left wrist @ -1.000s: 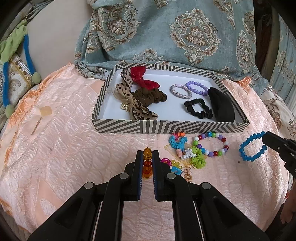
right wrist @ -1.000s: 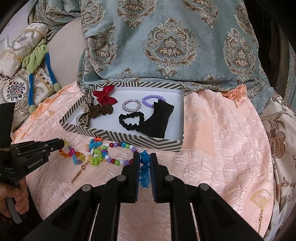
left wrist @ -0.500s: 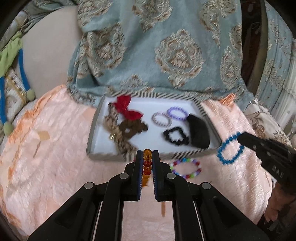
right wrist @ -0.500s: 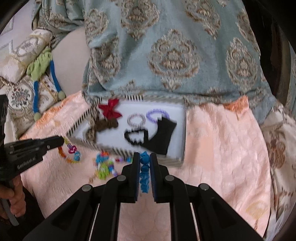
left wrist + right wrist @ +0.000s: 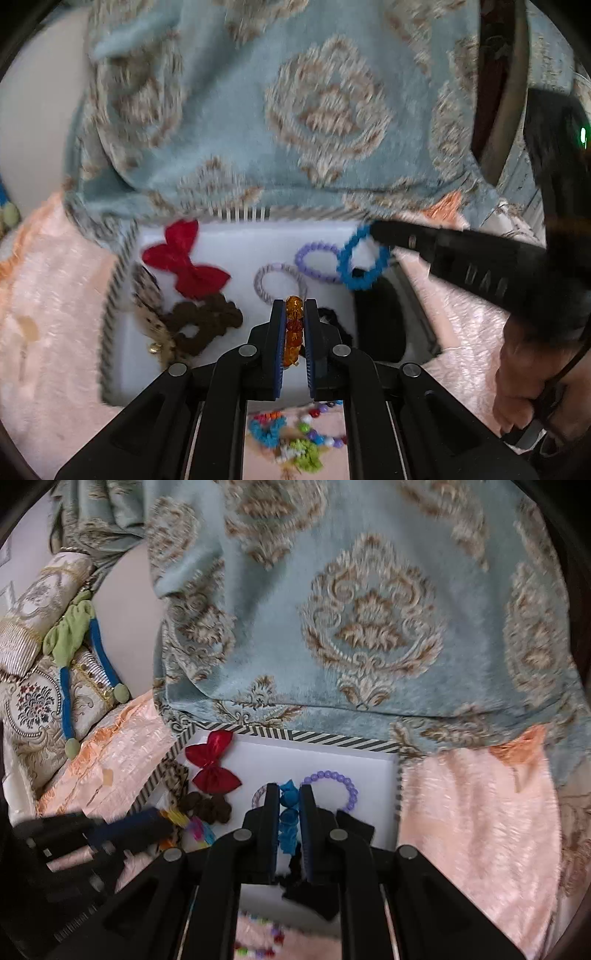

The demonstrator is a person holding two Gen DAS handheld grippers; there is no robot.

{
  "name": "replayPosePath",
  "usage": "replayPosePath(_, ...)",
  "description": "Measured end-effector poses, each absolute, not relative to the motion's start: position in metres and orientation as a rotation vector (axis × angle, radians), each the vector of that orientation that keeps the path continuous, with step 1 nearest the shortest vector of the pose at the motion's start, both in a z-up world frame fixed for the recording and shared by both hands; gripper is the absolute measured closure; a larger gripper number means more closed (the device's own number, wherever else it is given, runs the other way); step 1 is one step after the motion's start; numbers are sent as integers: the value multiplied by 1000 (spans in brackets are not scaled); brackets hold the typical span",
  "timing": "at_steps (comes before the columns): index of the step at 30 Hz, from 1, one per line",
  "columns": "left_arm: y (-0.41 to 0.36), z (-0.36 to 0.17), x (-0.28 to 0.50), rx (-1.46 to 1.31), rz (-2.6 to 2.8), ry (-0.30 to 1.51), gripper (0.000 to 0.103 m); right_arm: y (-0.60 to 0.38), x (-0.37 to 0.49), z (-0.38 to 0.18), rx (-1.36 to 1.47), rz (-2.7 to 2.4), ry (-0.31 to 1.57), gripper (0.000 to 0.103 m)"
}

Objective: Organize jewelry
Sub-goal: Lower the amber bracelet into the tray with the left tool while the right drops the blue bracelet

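Observation:
My left gripper is shut on an amber bead bracelet and holds it over the striped tray. My right gripper is shut on a blue bead bracelet, also over the tray; in the left wrist view the blue bracelet hangs from that gripper's tip above the tray's right side. In the tray lie a red bow, a brown scrunchie, a purple bead bracelet, a grey striped bracelet and a black pouch.
Several colourful bead bracelets lie on the peach quilted cover in front of the tray. A blue patterned cloth hangs behind the tray. Cushions and a green-blue cord lie at the far left.
Both grippers have lifted their bracelets off the cover and moved forward over the tray. The right gripper has come in close beside the left one.

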State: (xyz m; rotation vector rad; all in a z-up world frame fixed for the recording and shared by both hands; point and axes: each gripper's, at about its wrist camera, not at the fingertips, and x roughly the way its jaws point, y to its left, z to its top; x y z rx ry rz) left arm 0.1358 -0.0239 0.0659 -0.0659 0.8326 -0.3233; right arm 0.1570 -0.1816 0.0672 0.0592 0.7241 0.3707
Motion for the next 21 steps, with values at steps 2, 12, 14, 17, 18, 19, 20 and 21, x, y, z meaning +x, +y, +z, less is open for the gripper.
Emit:
replayPosePath(2,-23,46,149,-77,-312,878,103,-178,173,58,71,373,745,93)
replayPosePath(12,-3,13,171,-91,-232,985,103,-152,248,15,71,341,843,93)
replayPosePath(14,0,9,173,-87,-216,1000,103,-147,255,8,73,351,856,93)
replayPosePath(17,1,1,175,-98,-210,1027,103,-142,260,-4,99,381,877,93)
replayPosePath(18,1,0,175,-99,-207,1033,103,-140,261,-8,101,389,885,93)
replayPosePath(19,0,0,175,-97,-206,1036,103,-138,262,-11,99,392,890,93)
replayPosePath(20,-1,-1,175,-95,-209,1038,103,-137,262,-14,99,402,899,92)
replayPosePath(21,-2,-1,173,-88,-211,1037,103,-137,262,-17,107,417,906,92)
